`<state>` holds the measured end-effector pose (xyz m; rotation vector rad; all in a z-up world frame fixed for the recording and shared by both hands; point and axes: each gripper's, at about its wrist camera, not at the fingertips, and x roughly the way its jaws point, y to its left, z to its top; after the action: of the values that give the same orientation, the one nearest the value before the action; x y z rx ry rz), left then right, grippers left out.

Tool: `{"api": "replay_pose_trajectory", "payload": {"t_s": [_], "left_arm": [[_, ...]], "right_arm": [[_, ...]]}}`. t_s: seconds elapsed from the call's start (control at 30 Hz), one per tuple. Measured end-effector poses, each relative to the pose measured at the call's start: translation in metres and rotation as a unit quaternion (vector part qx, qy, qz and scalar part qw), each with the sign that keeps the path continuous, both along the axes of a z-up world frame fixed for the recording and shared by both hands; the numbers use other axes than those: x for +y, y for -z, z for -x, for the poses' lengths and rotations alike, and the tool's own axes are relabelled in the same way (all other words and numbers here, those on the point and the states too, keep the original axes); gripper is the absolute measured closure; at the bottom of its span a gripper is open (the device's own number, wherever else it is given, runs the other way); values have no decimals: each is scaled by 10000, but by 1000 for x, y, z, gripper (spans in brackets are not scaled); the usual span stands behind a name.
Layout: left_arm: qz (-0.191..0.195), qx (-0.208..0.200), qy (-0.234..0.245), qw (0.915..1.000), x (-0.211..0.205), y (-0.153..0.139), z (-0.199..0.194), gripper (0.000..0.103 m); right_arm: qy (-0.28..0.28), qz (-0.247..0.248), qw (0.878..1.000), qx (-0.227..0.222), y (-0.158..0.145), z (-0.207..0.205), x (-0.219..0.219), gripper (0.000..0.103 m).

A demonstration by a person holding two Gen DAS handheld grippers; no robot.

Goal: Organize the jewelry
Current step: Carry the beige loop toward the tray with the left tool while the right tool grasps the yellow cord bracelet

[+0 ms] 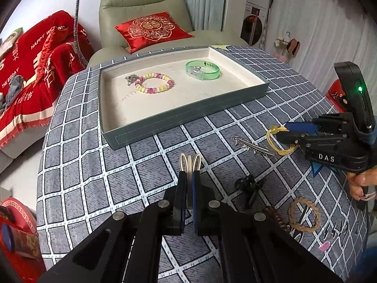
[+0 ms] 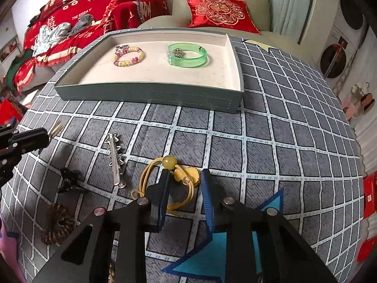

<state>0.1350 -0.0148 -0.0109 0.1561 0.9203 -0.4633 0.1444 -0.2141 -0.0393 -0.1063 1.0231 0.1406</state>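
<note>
Left wrist view showed the left gripper (image 1: 190,165) with its fingers pressed together on a small cream hair clip (image 1: 190,162), three thin loops sticking out past the tips, held above the checked cloth (image 1: 94,176). Toward the far edge of the cloth sat the grey tray (image 1: 183,115), already holding a pink-and-yellow bead bracelet (image 1: 154,82) and a green bangle (image 1: 202,70). Near the right edge, the right gripper (image 1: 280,133) reached down at a yellow cord hair tie (image 1: 279,141), just beside a silver star hairpin (image 1: 254,145). A black claw clip (image 1: 249,185) and a braided tan ring (image 1: 304,214) lay nearer the near edge.

Right wrist view showed the right gripper (image 2: 185,176) with its fingers spread, standing on either side of the hair tie's (image 2: 165,184) beads and yellow charm, not yet closed on them. The cord looked soft, light and floppy, so it would likely sag and slip; a pinch on the knotted cluster of beads seemed the surest hold, since the thin loops lay flat against the cloth (image 2: 282,141). The star hairpin (image 2: 115,160) lay to its left, stiff and slender, best taken across its bar. The claw clip (image 2: 69,181) and a brown coiled hair tie (image 2: 57,224) lay toward the near left corner. The tray (image 2: 150,92) sat at the far edge with the bracelet (image 2: 128,55) and bangle (image 2: 187,55) well apart inside.
</note>
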Motion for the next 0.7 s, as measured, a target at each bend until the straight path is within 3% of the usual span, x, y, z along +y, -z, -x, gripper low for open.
{"api": "replay_pose_trajectory", "payload": {"t_s": [0.4,0.7], "left_arm": [[295,-36,-149,9994,12,-16,-3,83],[423,-242,-277,9984,17,-42,-26,83]], "right_arm": [[276,-527,9977,-318,-44,6,-12,74],[355,-1105,9923,-427,-79,-29,-9,74]]}}
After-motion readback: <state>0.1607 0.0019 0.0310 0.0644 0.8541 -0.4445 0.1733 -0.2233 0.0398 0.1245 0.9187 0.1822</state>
